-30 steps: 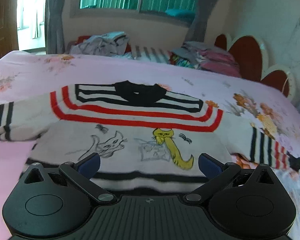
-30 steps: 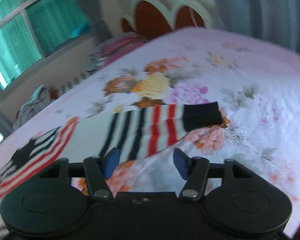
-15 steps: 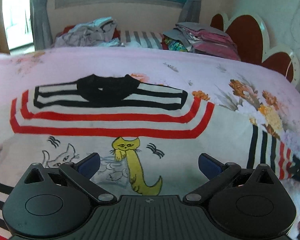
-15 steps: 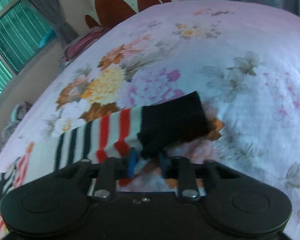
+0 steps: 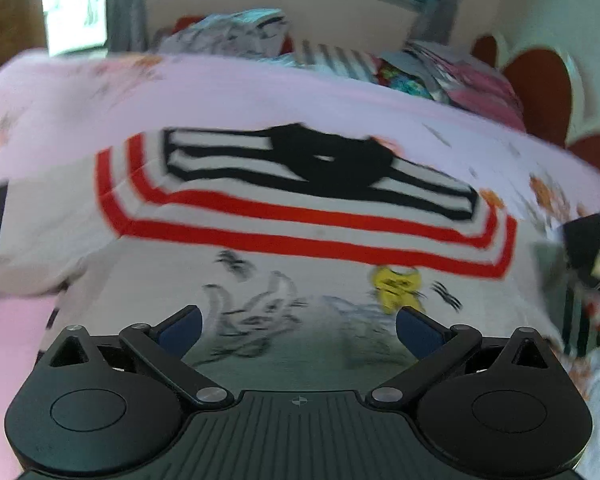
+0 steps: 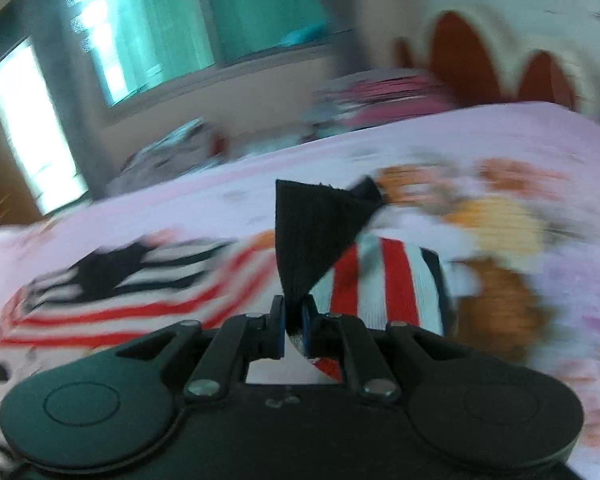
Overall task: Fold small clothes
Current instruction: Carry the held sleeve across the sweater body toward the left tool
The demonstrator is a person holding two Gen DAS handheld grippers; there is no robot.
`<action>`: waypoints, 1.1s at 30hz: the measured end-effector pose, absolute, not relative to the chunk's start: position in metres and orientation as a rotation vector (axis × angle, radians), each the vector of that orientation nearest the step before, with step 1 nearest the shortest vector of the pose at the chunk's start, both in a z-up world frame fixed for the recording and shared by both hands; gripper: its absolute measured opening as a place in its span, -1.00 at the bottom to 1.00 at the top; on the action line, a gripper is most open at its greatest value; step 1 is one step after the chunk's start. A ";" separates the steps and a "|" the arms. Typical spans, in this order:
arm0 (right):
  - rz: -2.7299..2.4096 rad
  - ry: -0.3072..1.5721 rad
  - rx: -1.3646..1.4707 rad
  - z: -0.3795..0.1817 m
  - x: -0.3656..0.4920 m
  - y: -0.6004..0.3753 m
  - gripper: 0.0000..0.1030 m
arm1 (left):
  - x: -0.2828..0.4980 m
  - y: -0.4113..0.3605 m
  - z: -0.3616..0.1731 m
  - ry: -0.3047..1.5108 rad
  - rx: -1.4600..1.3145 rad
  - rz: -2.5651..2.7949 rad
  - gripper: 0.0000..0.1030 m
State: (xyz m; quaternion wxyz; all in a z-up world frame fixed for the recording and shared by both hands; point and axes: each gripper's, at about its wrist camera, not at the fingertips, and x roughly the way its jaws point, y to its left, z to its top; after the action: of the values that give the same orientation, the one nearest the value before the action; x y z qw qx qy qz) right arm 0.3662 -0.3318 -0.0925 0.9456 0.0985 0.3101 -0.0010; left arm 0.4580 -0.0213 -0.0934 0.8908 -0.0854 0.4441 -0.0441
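Note:
A white knit sweater (image 5: 300,232) with red and black stripes, a black collar and cat drawings lies flat on the bed. My left gripper (image 5: 298,320) is open just above the cats on its chest, with nothing between the fingers. My right gripper (image 6: 293,316) has its jaws closing tight on the black cuff (image 6: 316,232) of the striped right sleeve (image 6: 384,280); the pads press on it. The cuff stands up above the jaws and the sleeve curls beneath. In the left wrist view the lifted cuff (image 5: 584,236) shows at the right edge. The sweater body (image 6: 140,280) lies to the left of the sleeve.
The pink floral bedsheet (image 5: 260,92) spreads around the sweater. A loose heap of clothes (image 5: 236,32) and a folded stack (image 5: 460,76) lie along the far edge. A red and white scalloped headboard (image 5: 540,88) stands at the right, below a window wall.
The right gripper closed on the black cuff, lifted it off the sheet and swung it toward the sweater body. The left gripper stayed open and shifted over the sweater's chest.

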 end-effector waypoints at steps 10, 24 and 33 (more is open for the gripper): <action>0.164 0.828 0.054 -0.141 0.411 -0.197 -0.82 | 0.458 0.044 -0.097 0.887 -0.178 -0.076 0.99; -0.132 0.659 0.220 -0.086 0.341 -0.301 -0.54 | 0.521 -0.070 -0.124 0.892 -0.144 -0.381 0.13; -0.296 0.675 0.359 -0.102 0.317 -0.368 -0.54 | 0.532 -0.100 -0.131 0.862 -0.106 -0.424 -0.94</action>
State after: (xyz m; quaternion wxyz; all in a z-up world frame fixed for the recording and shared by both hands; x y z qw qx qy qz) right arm 0.3173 -0.3677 -0.1021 0.9172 0.1746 0.3280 -0.1437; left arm 0.5318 -0.1004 -0.1308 0.8856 -0.0507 0.4144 -0.2036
